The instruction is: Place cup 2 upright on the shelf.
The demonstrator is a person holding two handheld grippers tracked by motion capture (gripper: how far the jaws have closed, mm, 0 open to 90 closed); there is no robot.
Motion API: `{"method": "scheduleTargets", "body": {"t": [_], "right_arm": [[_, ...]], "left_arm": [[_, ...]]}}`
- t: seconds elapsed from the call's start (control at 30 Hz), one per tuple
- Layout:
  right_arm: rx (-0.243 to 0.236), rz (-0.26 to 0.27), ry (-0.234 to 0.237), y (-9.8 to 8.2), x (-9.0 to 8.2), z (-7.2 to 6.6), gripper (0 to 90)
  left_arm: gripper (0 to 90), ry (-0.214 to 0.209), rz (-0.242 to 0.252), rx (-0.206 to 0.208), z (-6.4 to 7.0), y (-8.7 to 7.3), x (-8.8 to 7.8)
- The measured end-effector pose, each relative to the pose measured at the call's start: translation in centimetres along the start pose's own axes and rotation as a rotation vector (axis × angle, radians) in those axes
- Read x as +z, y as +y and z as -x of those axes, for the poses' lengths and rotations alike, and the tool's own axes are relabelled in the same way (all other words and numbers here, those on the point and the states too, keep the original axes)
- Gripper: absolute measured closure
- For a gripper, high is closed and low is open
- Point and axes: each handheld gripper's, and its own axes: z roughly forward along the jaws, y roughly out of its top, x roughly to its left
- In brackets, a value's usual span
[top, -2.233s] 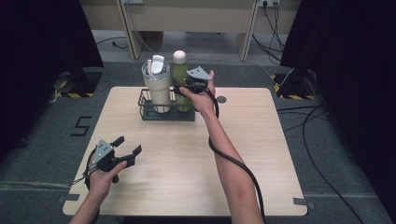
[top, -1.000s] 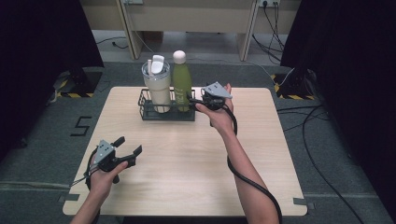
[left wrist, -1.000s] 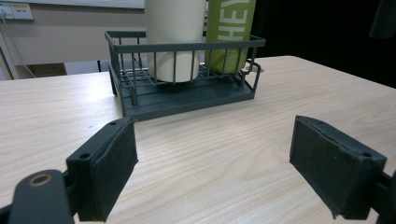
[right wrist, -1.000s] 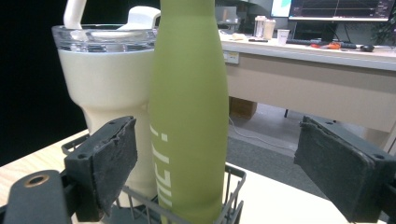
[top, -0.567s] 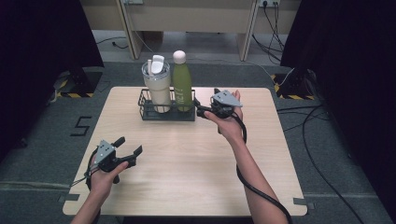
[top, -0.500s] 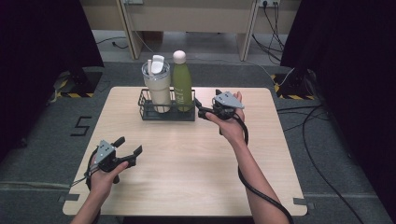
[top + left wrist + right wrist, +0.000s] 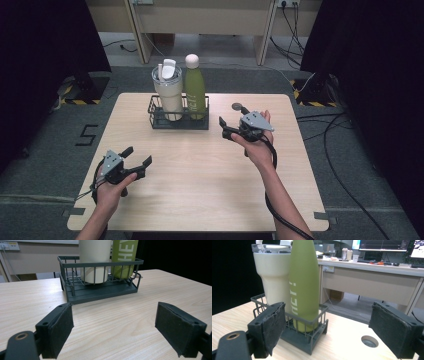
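A dark wire basket (image 7: 177,124) stands at the back of the wooden table (image 7: 200,190). It holds a cream tumbler (image 7: 168,97) with a white lid and a green bottle (image 7: 195,90), both upright. My right gripper (image 7: 223,128) hovers just right of the basket and points at it, apart from it. Its jaws have just been closing a little but stand open, with nothing between them. The right gripper view shows the bottle (image 7: 303,285), tumbler (image 7: 272,277) and basket (image 7: 309,340) ahead. My left gripper (image 7: 138,155) rests open and empty near the front left, facing the basket (image 7: 100,265).
A round cable hole (image 7: 237,106) sits in the tabletop behind my right hand. Beyond the table stands a beige desk (image 7: 374,280) with monitors. Cables (image 7: 340,150) lie on the floor at the right.
My right gripper has drawn back from the green bottle, moving right and toward the near side, and hangs slightly lower. The left gripper has stayed put.
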Motion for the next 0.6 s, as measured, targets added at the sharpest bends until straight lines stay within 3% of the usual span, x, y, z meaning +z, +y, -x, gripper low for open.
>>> {"method": "scheduleTargets", "body": {"t": [0.6], "right_arm": [[0.020, -0.027, -0.033, -3.1, -4.1, 0.6, 13.9]], "left_arm": [[14.2, 0.001, -0.006, 0.005, 0.1, -0.1, 0.1]]}}
